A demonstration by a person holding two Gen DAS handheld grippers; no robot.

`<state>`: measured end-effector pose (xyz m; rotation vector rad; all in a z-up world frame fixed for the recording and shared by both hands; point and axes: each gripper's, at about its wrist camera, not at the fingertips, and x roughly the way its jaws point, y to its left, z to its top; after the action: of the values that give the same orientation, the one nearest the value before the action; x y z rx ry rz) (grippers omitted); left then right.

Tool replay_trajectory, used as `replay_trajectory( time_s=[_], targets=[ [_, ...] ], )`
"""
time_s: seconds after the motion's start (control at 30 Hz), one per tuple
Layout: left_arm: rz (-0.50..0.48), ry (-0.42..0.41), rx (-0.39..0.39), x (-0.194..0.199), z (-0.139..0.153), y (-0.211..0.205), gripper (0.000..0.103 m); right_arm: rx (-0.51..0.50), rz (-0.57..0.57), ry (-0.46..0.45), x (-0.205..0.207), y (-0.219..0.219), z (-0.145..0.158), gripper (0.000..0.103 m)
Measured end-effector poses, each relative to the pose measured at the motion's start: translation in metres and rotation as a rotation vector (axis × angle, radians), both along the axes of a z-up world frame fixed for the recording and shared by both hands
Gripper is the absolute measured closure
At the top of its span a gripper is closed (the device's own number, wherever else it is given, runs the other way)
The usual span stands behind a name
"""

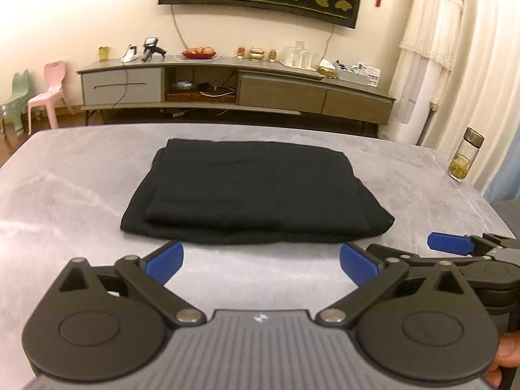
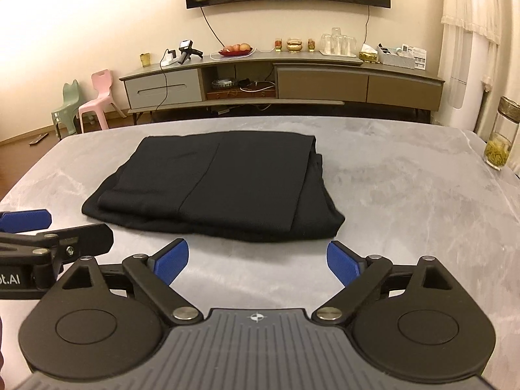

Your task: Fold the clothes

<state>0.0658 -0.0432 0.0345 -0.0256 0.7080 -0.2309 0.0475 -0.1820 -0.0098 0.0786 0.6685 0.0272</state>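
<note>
Item: black garment (image 1: 256,191), one piece, lying folded into a compact, layered rectangle on the grey counter (image 1: 81,175). It is sitting mid-counter, well apart from the left and right edges, its near hem lying just ahead of both claws. An upper layer is resting on a wider lower layer, which is showing as a margin along the near and left sides. A seam or fold line is running from the far edge toward the near edge across the top panel in the right wrist view. The long axis is running left to right, roughly parallel to the counter's near edge.

Left claw (image 1: 260,261): jaws spread wide, gripping nothing, hovering over bare counter and facing the garment's near hem almost squarely.

Right claw (image 2: 258,260): jaws likewise spread, empty, standing close beside the left claw; from here the garment is lying ahead and slightly to the left, its near right corner closest.

Relation: both claws are standing off the near long side, neither touching cloth; the left is sitting nearer the middle of the hem, the right nearer the right corner.

Status, as a judgement: the garment is already lying as the task wants, though a further halving across the long axis would fit this layout too.

Also present: glass jar (image 1: 464,154) near the counter's far right corner.
</note>
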Motion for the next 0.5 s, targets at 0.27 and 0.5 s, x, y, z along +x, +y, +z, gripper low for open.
replay_trajectory(
  time_s=[0.27, 0.5],
  targets=[
    [0.011, -0.001, -0.002, -0.023, 0.0, -0.001, 0.0, -0.006, 0.002, 0.008, -0.004, 0.003, -0.004, 0.01],
    [0.009, -0.016, 0.013, -0.023, 0.0, -0.007, 0.0, -0.013, 0.005, 0.016, 0.0, 0.001, -0.006, 0.01]
  ],
)
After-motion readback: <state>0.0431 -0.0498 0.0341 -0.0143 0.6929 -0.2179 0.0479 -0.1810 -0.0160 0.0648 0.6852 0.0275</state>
